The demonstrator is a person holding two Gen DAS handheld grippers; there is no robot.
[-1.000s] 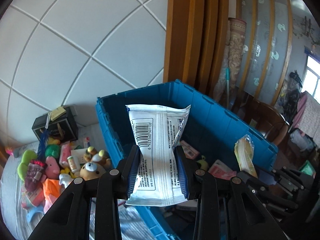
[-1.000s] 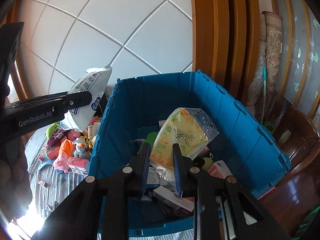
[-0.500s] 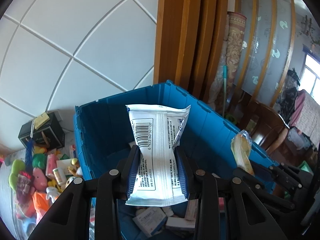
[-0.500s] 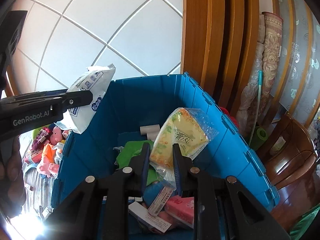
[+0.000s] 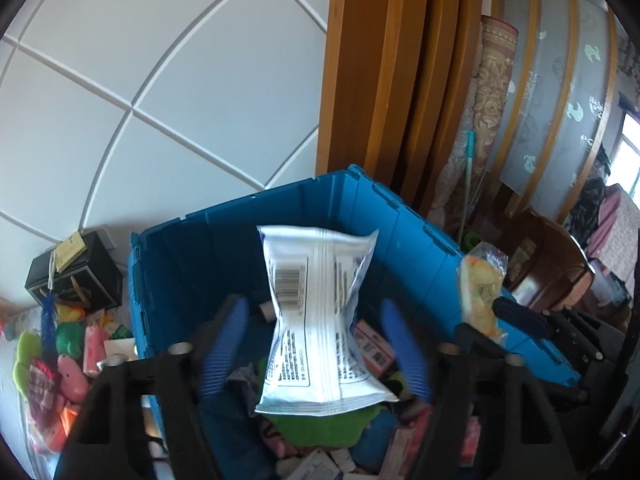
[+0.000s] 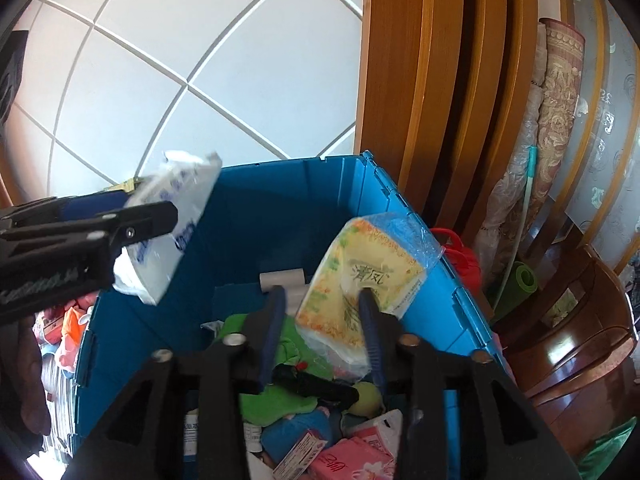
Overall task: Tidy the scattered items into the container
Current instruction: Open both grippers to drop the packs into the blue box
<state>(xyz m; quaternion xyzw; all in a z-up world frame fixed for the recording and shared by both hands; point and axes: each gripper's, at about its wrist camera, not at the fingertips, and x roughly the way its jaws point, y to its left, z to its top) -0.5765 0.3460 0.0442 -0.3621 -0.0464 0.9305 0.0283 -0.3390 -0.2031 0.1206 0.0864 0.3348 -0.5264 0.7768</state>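
A blue plastic crate (image 5: 400, 232) (image 6: 280, 216) holds several small boxes, packets and a green cloth. My left gripper (image 5: 314, 340) is open over the crate; the white wipes packet (image 5: 320, 320) hangs loose between its spread blue pads, touching neither. It also shows in the right wrist view (image 6: 172, 224). My right gripper (image 6: 322, 320) has opened over the crate; the yellow tissue pack (image 6: 364, 276) sits between its parted fingers, and I cannot tell whether the right pad still touches it. The pack also shows in the left wrist view (image 5: 480, 288).
Scattered toys and packets (image 5: 60, 360) lie left of the crate beside a black box (image 5: 76, 276). A tiled white wall stands behind, wooden panels (image 5: 380, 60) to the right, a wooden chair (image 6: 568, 332) at far right.
Both grippers moved over the crate and opened. The wipes packet has left the left pads. The right fingers have parted around the tissue pack.
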